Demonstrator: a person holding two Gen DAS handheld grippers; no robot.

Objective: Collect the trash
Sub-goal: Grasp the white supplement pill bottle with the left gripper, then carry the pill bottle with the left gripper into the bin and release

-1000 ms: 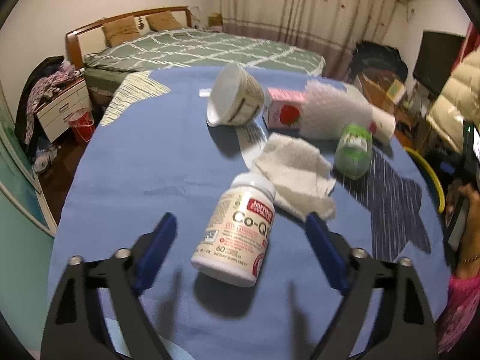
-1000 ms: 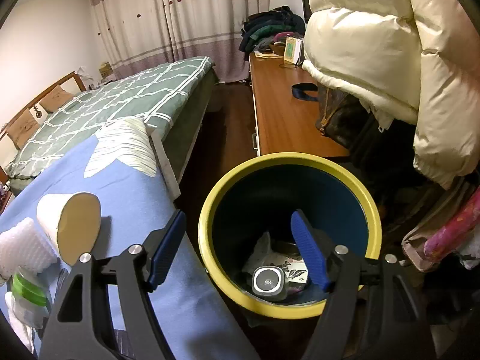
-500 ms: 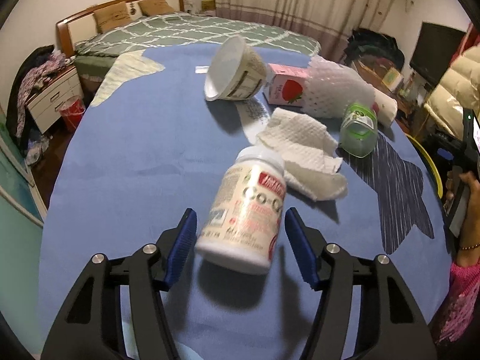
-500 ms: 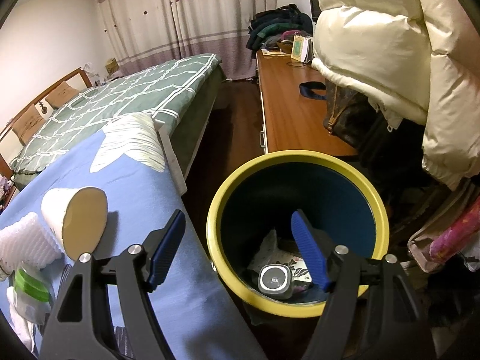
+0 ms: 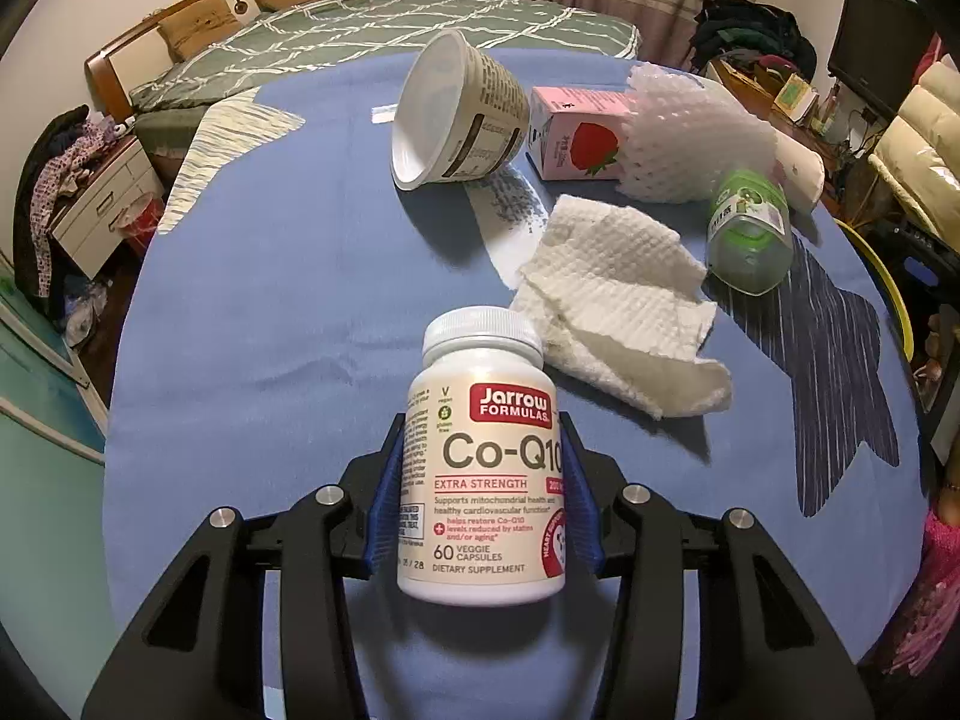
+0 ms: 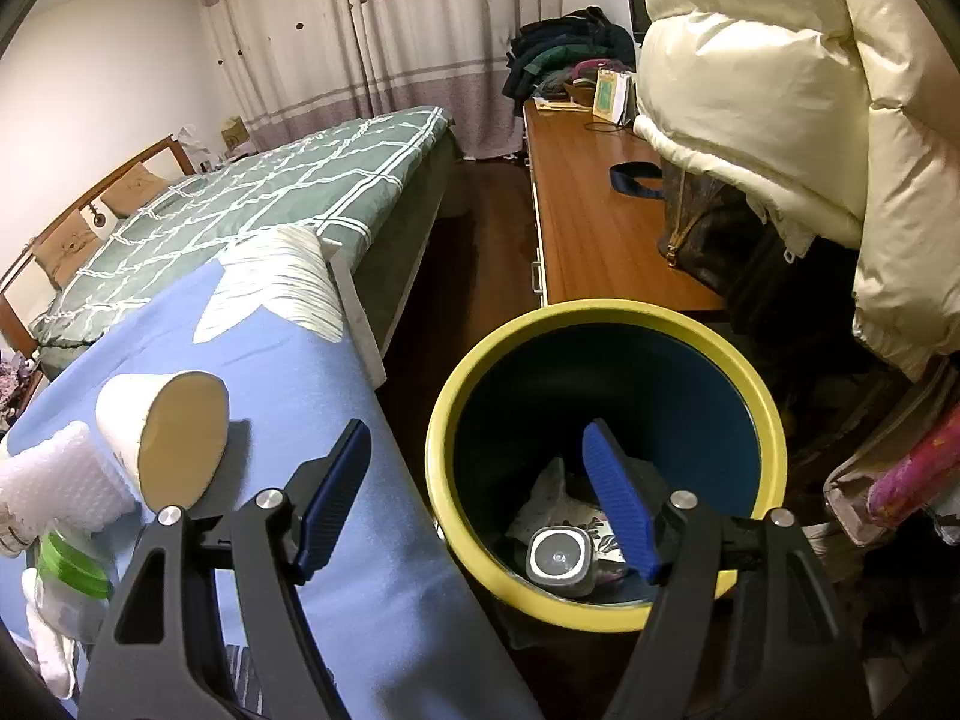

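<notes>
While the blue-covered tabletop [image 5: 252,312] fills most of the left wrist view, the yellow-rimmed trash bin [image 6: 606,315] stands on the floor just beside its edge in the right wrist view, with a few discarded items at its bottom. Behind the tabletop lies a green-quilted bed [image 5: 360,36]. On the cloth, a tipped paper tub [image 5: 459,111] lies on its side near a pink strawberry carton [image 5: 570,132], a white foam net [image 5: 690,138], a crumpled paper towel [image 5: 624,306] and a green-capped clear bottle [image 5: 747,228]. The left claw [image 5: 480,498] is closed on a white supplement bottle [image 5: 483,468], both blue pads pressing its sides, cap pointing away, just in front of the paper towel. The right claw [image 6: 474,495] is spread wide and holds nothing; it hangs above the bin's near rim and the tabletop's edge.
</notes>
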